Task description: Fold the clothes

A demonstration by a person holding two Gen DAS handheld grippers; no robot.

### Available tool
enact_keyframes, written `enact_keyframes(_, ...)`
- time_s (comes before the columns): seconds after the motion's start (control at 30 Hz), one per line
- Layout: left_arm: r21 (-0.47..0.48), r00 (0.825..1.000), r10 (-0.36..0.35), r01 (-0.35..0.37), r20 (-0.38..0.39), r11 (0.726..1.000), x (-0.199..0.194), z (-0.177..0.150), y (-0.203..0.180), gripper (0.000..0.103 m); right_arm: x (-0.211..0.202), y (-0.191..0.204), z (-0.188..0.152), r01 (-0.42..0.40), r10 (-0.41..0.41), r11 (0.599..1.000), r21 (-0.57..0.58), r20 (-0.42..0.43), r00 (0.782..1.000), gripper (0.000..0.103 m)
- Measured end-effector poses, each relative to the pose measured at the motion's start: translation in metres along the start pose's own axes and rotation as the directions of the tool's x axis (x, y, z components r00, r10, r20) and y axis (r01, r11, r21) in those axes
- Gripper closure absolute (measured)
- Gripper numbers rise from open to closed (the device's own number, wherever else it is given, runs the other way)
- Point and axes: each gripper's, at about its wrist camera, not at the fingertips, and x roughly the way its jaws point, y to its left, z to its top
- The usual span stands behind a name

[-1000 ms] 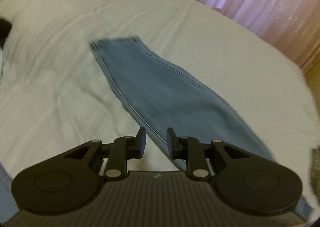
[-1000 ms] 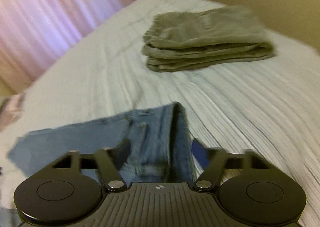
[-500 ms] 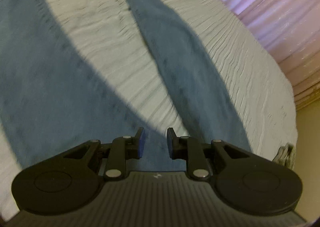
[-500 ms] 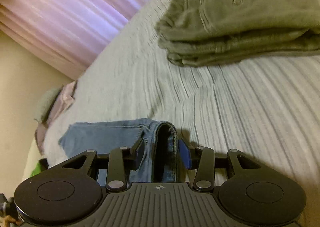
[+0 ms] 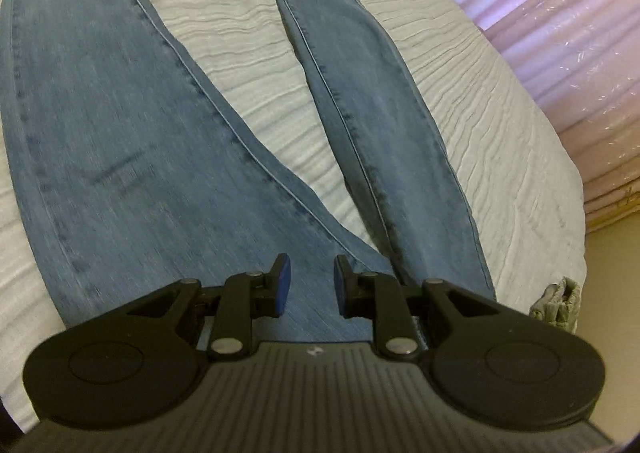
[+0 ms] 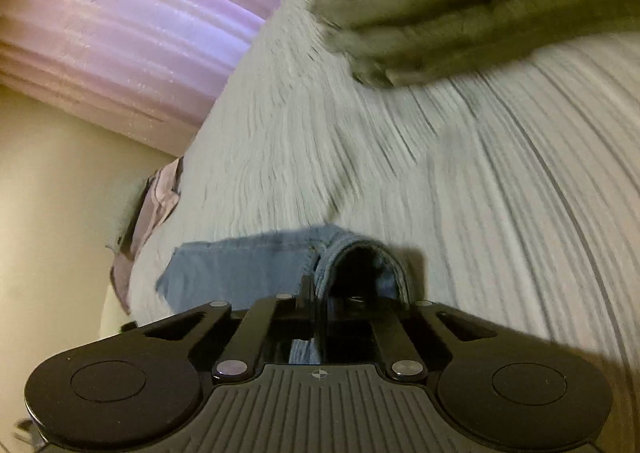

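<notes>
Your right gripper (image 6: pixel 316 307) has just snapped shut on the waistband edge of the jeans (image 6: pixel 240 269), where half a second ago its jaws stood apart around that fold, so you now have your hold for the fold. Your left gripper (image 5: pixel 308 285) has swung over the crotch of the jeans (image 5: pixel 132 157) and hovers there, jaws narrowly apart and empty (no cloth between the pads). Ahead of it both legs run away flat across the bed (image 5: pixel 248 65), spread in a V. Beyond your right gripper lies the folded olive pile (image 6: pixel 460 9), blurred, well apart from the jeans.
</notes>
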Motion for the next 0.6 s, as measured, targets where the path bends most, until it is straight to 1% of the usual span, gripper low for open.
enact_keyframes(0.07,0.006,1.000,0.008,-0.008,0.002,1.000,0.001,-0.003,-0.002,0.085,-0.017,0.014,0.001,0.009,-0.006,1.000,-0.028,0.107,0.994,0.101)
enact_keyframes(0.1,0.010,1.000,0.014,-0.014,0.004,1.000,0.000,-0.004,-0.002,0.085,-0.030,0.012,0.001,0.019,-0.018,1.000,-0.003,0.159,0.987,0.101)
enact_keyframes(0.13,0.012,1.000,0.020,-0.020,0.007,1.000,-0.001,-0.005,-0.003,0.085,-0.037,0.005,0.001,0.047,-0.051,0.999,0.025,0.189,0.981,0.101)
enact_keyframes(0.17,0.015,1.000,0.024,-0.024,0.008,1.000,0.000,-0.006,-0.003,0.085,-0.039,-0.006,0.000,0.086,-0.096,0.994,0.062,0.187,0.978,0.101)
enact_keyframes(0.23,0.020,1.000,0.030,-0.030,0.005,0.999,0.001,-0.008,-0.004,0.085,-0.026,-0.031,-0.003,0.149,-0.164,0.981,0.123,0.123,0.979,0.101)
enact_keyframes(0.27,0.023,0.999,0.033,-0.033,0.003,0.999,0.002,-0.010,-0.004,0.085,-0.020,-0.033,-0.002,0.172,-0.183,0.980,0.104,0.106,0.977,0.101)
enact_keyframes(0.3,0.024,0.999,0.036,-0.036,-0.005,0.999,0.004,-0.012,-0.004,0.085,-0.017,-0.030,0.002,0.179,-0.188,0.980,0.090,0.102,0.977,0.101)
enact_keyframes(0.33,0.024,0.999,0.040,-0.039,-0.017,0.999,0.008,-0.014,-0.005,0.085,-0.016,-0.027,0.005,0.178,-0.186,0.981,0.082,0.101,0.977,0.101)
enact_keyframes(0.4,0.028,0.999,0.037,-0.036,-0.035,0.999,0.013,-0.021,-0.006,0.085,-0.024,-0.022,0.007,0.134,-0.145,0.986,0.096,0.117,0.982,0.101)
enact_keyframes(0.5,0.036,0.998,0.031,-0.029,-0.054,0.999,0.018,-0.030,-0.008,0.085,-0.024,-0.032,0.001,0.144,-0.149,0.986,0.085,0.062,0.987,0.100)
enact_keyframes(0.53,0.040,0.998,0.029,-0.027,-0.059,0.999,0.019,-0.032,-0.008,0.085,-0.025,-0.036,-0.001,0.139,-0.144,0.985,0.098,0.046,0.988,0.099)
enact_keyframes(0.57,0.041,0.997,0.030,-0.027,-0.066,0.999,0.020,-0.036,-0.008,0.085,-0.030,-0.042,0.000,0.110,-0.118,0.981,0.160,0.042,0.992,0.096)
enact_keyframes(0.6,0.038,0.997,0.033,-0.030,-0.075,0.999,0.022,-0.038,-0.008,0.085,-0.037,-0.039,0.001,0.097,-0.107,0.978,0.187,0.044,0.993,0.084)
